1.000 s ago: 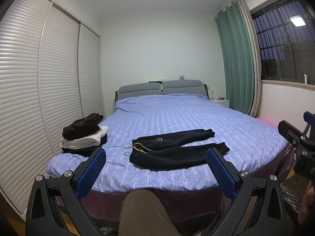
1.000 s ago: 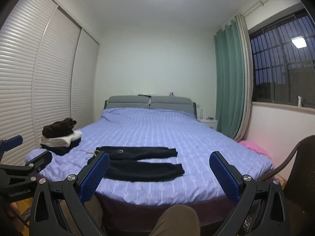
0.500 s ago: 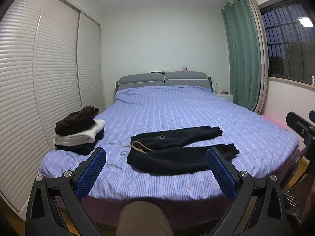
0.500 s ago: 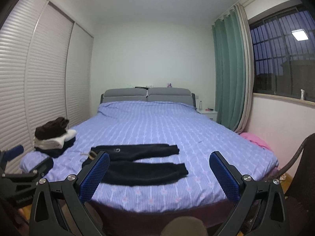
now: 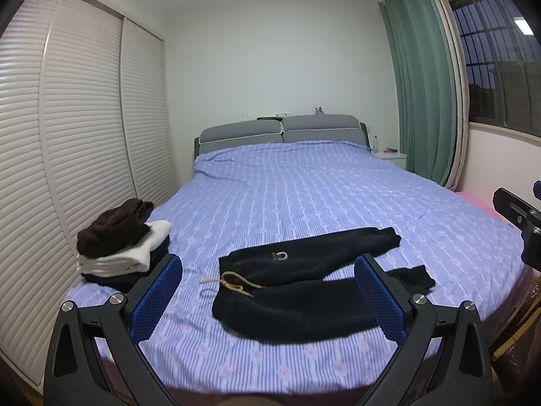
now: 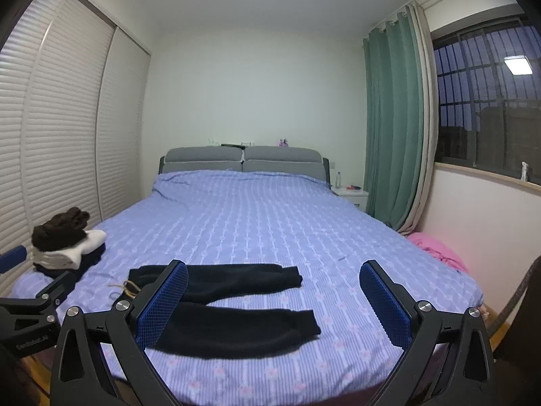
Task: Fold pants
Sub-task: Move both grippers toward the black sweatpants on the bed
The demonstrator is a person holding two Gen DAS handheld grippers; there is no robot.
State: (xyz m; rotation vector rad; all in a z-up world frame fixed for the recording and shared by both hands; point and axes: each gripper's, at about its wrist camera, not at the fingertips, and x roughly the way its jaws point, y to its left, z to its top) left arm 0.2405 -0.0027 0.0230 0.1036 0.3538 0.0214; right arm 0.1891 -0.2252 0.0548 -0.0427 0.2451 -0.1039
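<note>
Black pants (image 5: 304,284) (image 6: 233,308) lie flat on the near part of the bed, waistband with a tan drawstring (image 5: 233,282) to the left, both legs spread toward the right. My left gripper (image 5: 267,299) hangs open just short of the waist end, nothing between its blue pads. My right gripper (image 6: 274,304) is open too, above the near leg and its cuff. Neither gripper touches the cloth. Part of the right gripper (image 5: 520,216) shows at the right edge of the left wrist view.
A stack of folded clothes (image 5: 118,240) (image 6: 64,240) sits at the bed's near left corner. The bed (image 5: 304,196) has a purple striped cover. Louvred wardrobe doors (image 5: 67,135) line the left; a green curtain (image 6: 392,118), nightstand (image 6: 351,196) and pink cloth (image 6: 436,247) stand right.
Both grippers have moved forward and closer to the bed; the pants now fill more of each view. The person's knee has dropped out of sight. The pants have not moved.
</note>
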